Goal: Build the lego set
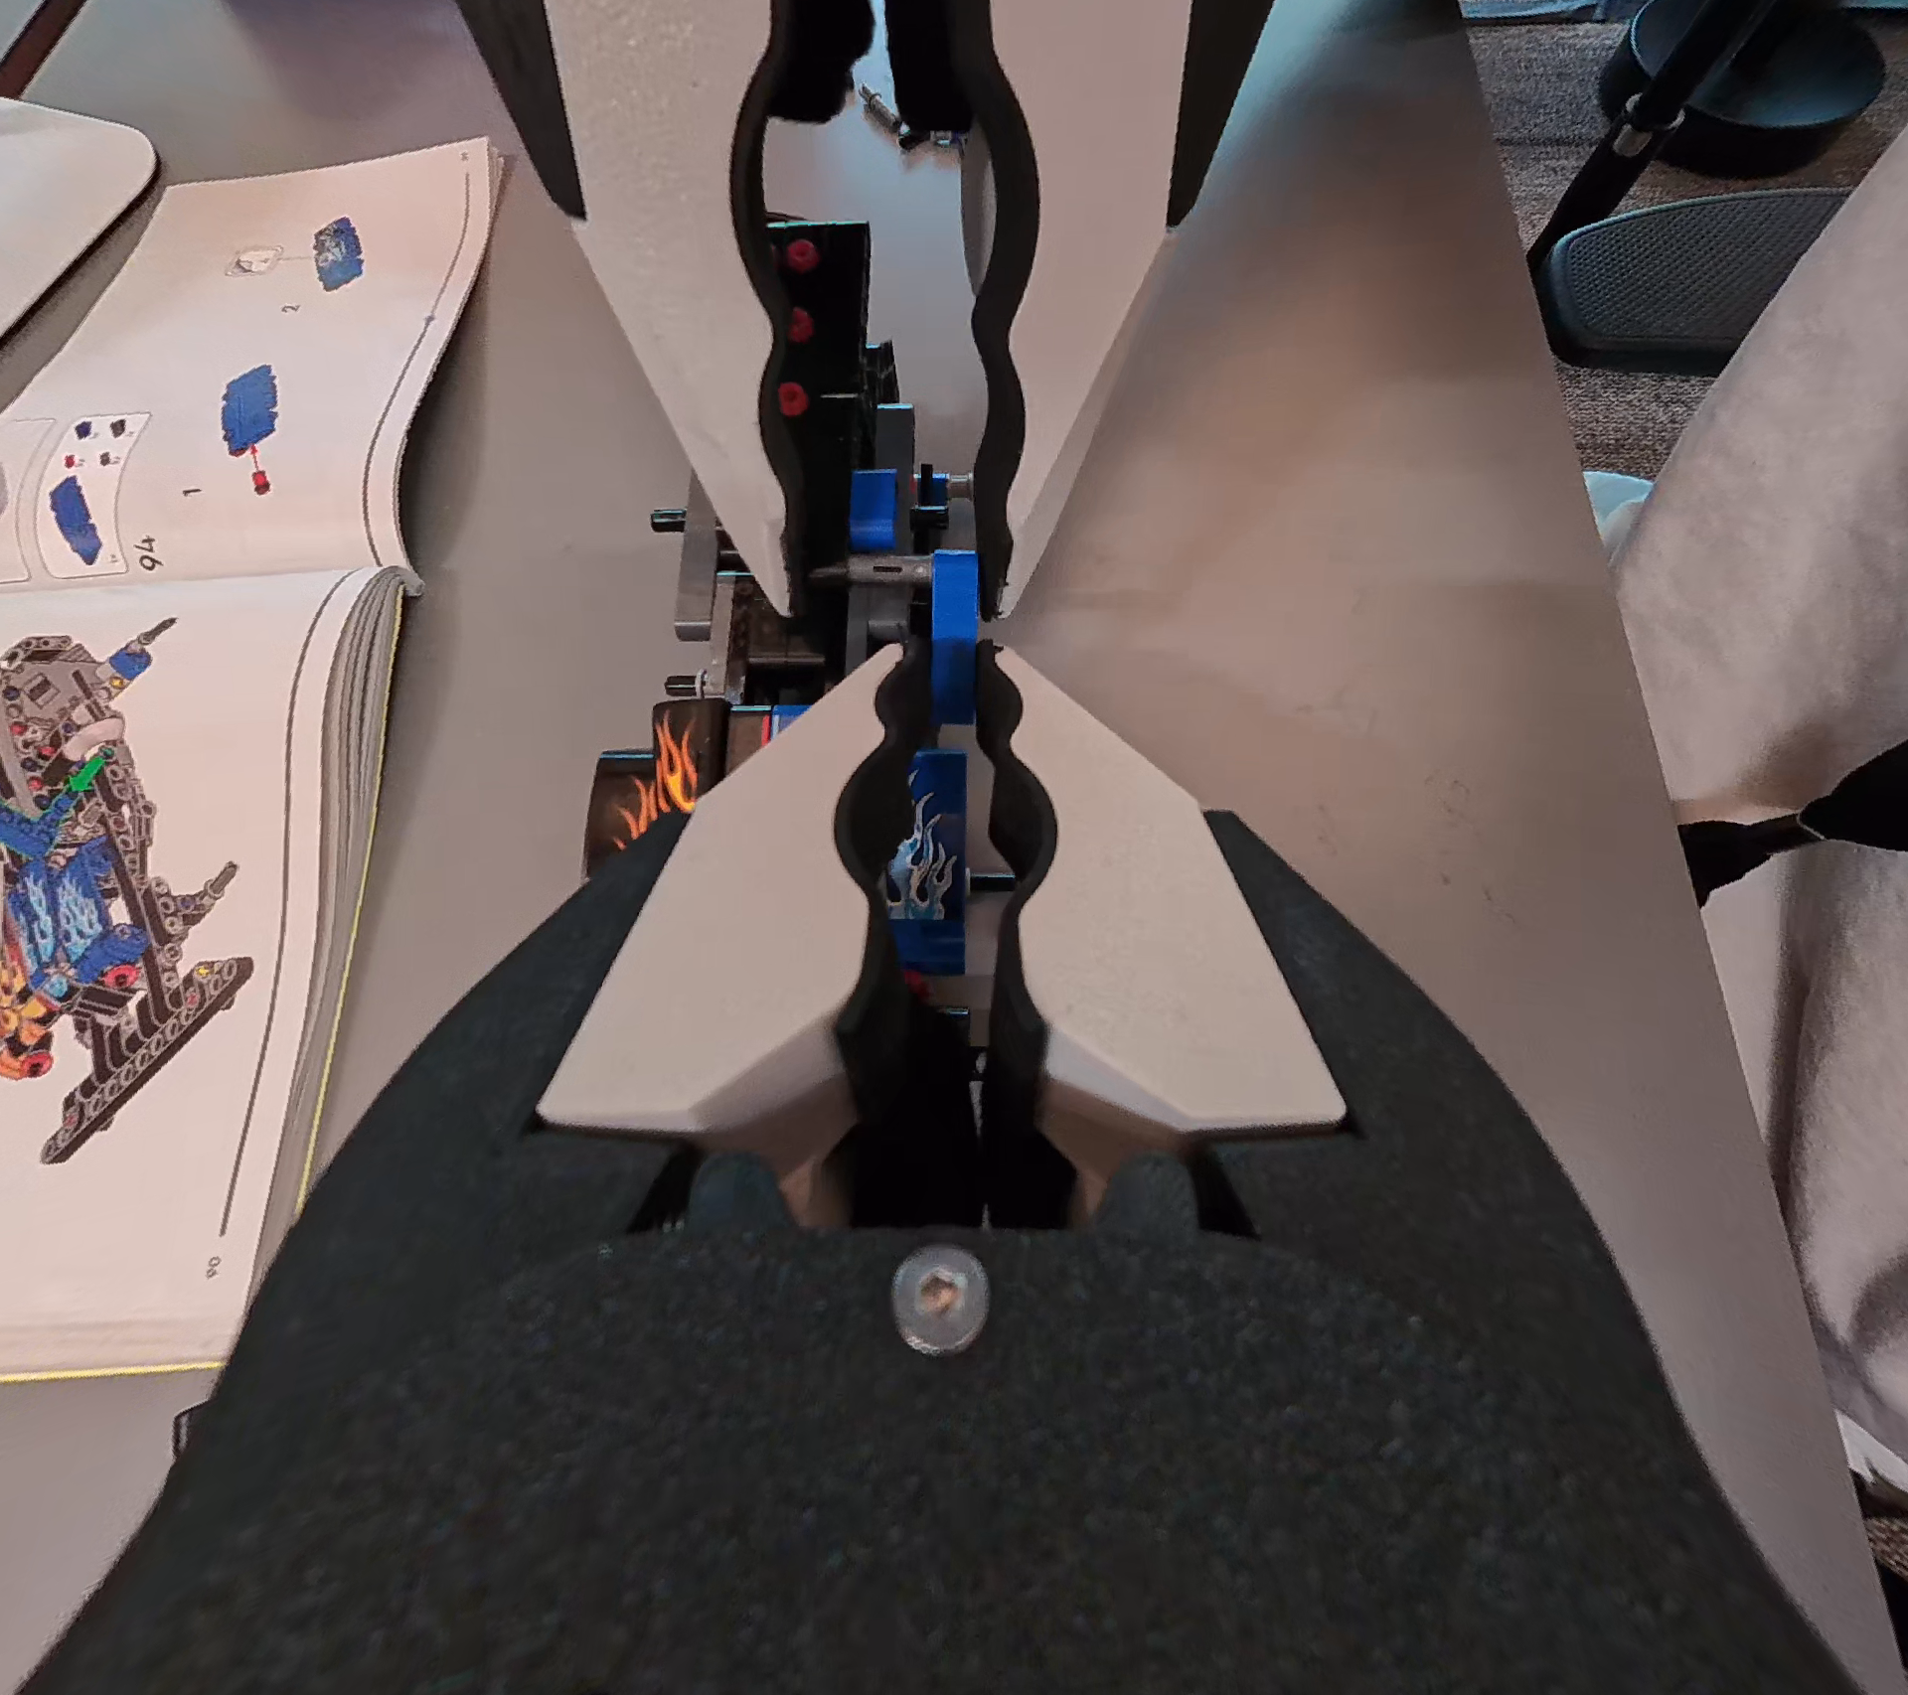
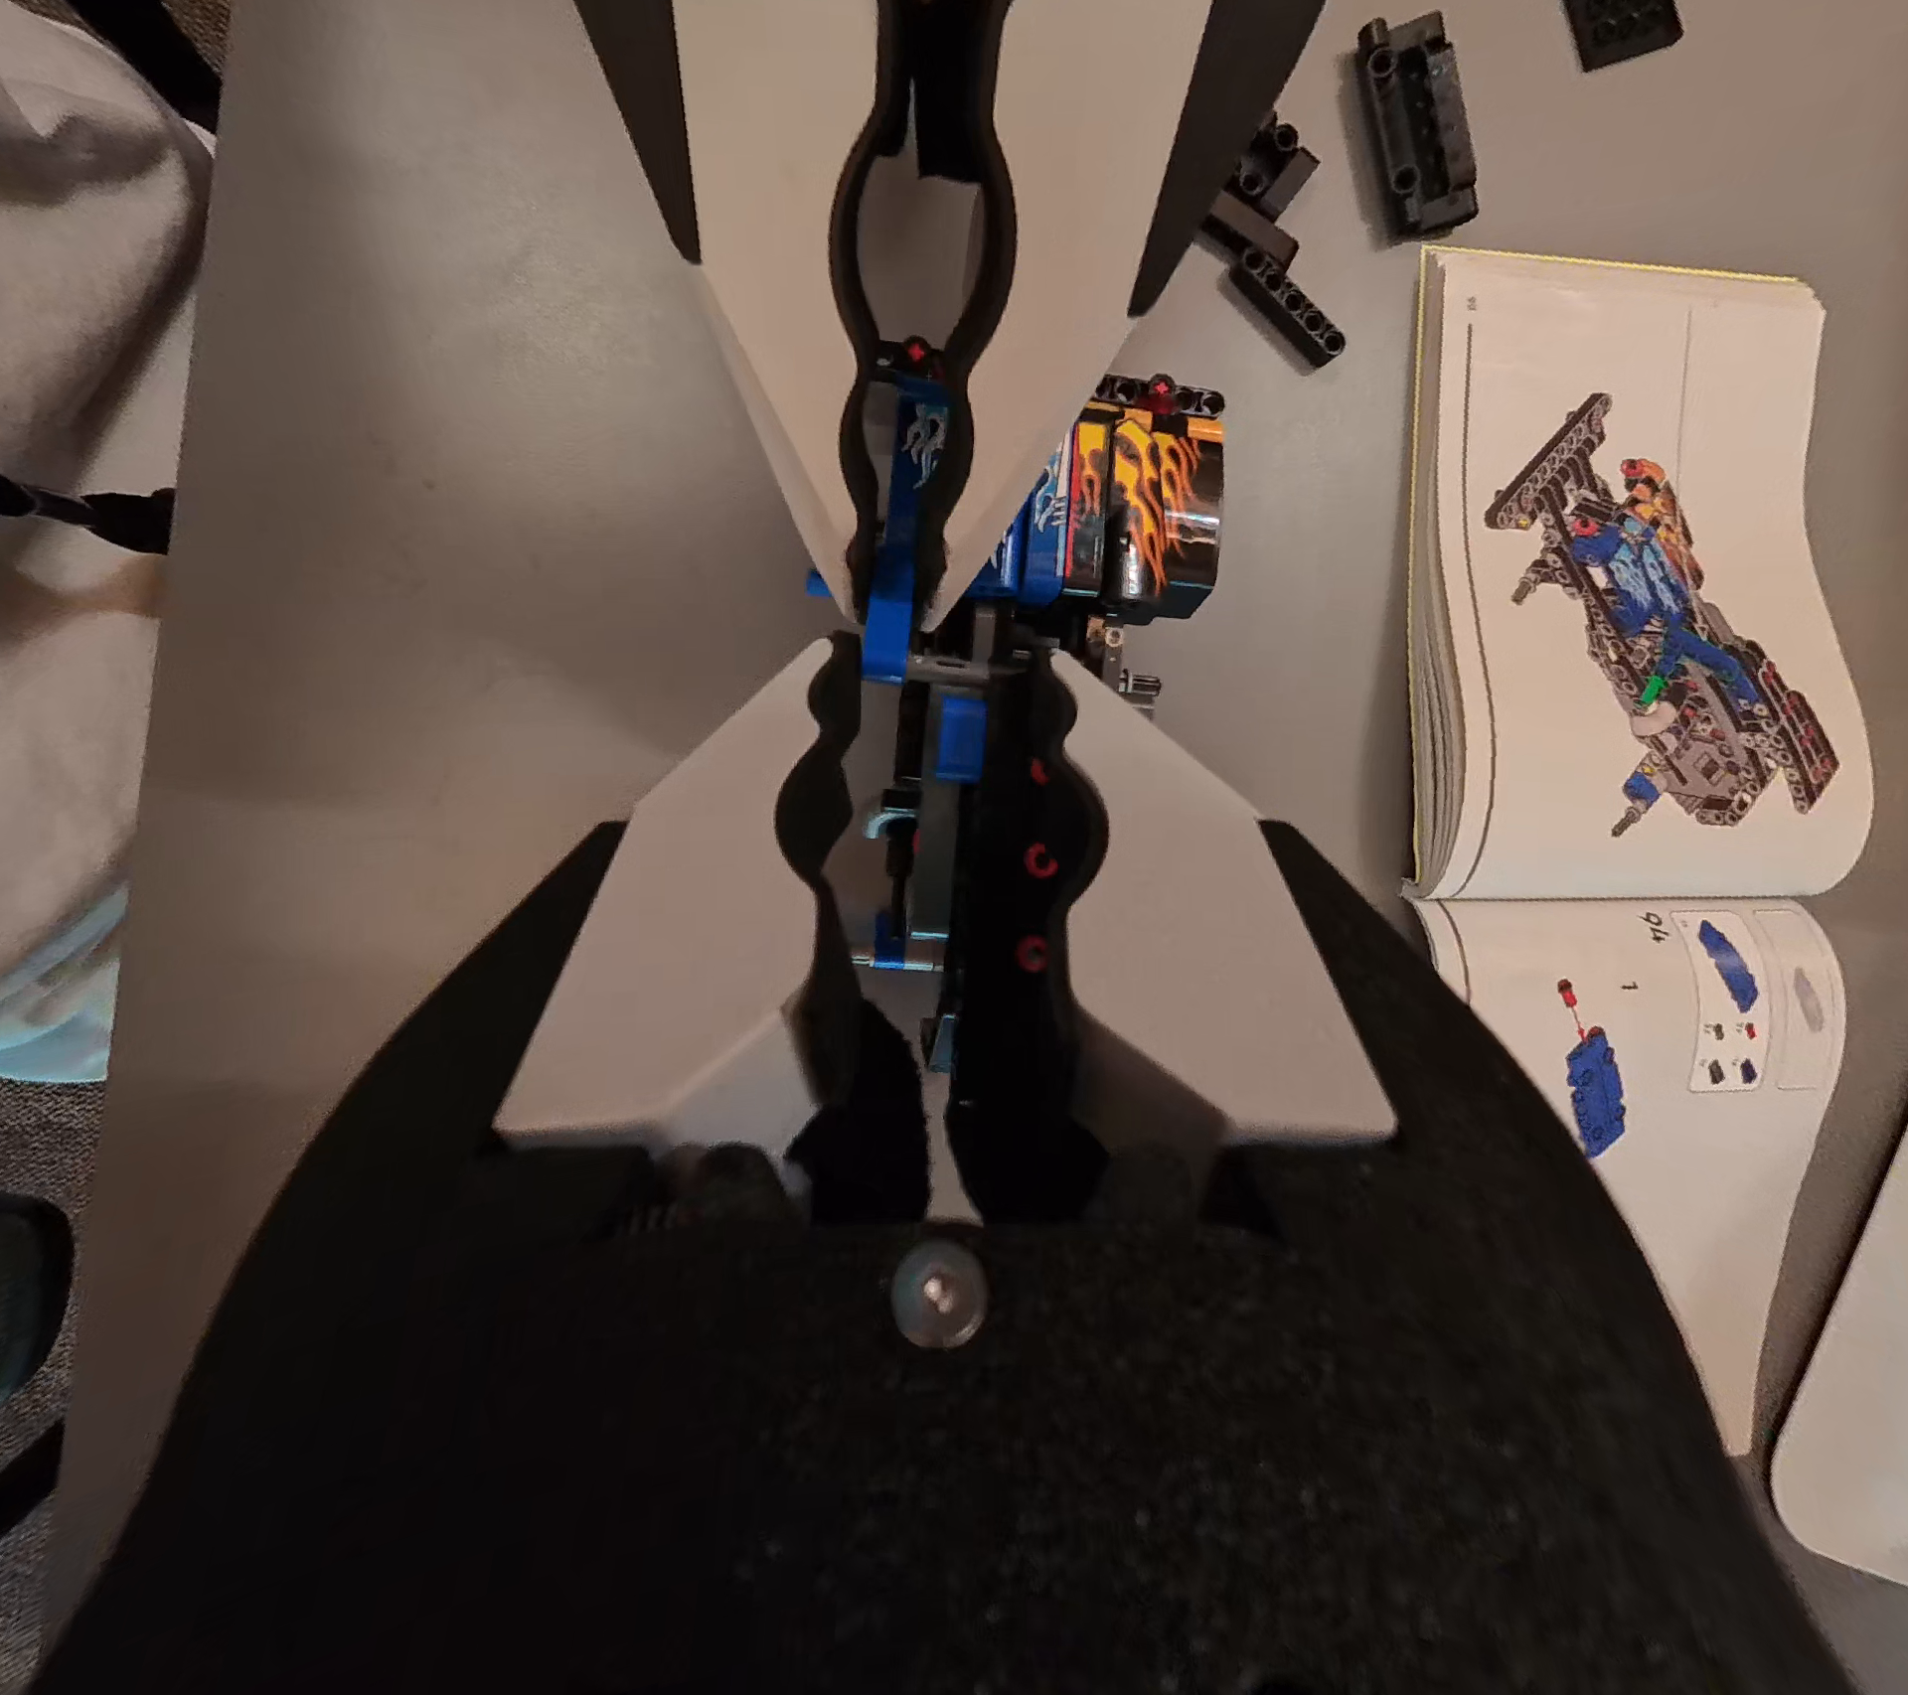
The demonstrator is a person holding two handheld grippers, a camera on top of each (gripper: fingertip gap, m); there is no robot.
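Your left tool (image 1: 937, 649) is squeezing the blue flame piece (image 1: 934, 861), and your right tool (image 2: 934, 634) is squeezing the black lego car (image 2: 991, 871). The two tools meet tip to tip. The piece's long side runs along the car, and the open book (image 2: 1631, 613) lies on the table (image 2: 465, 407) beside the car.

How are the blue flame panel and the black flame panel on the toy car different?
The blue flame panel is pinched between the left gripper fingers; the black flame panel sits free on the car's far side. The blue one carries pale white flames, the black one orange and yellow flames. Both are glossy, printed body pieces.
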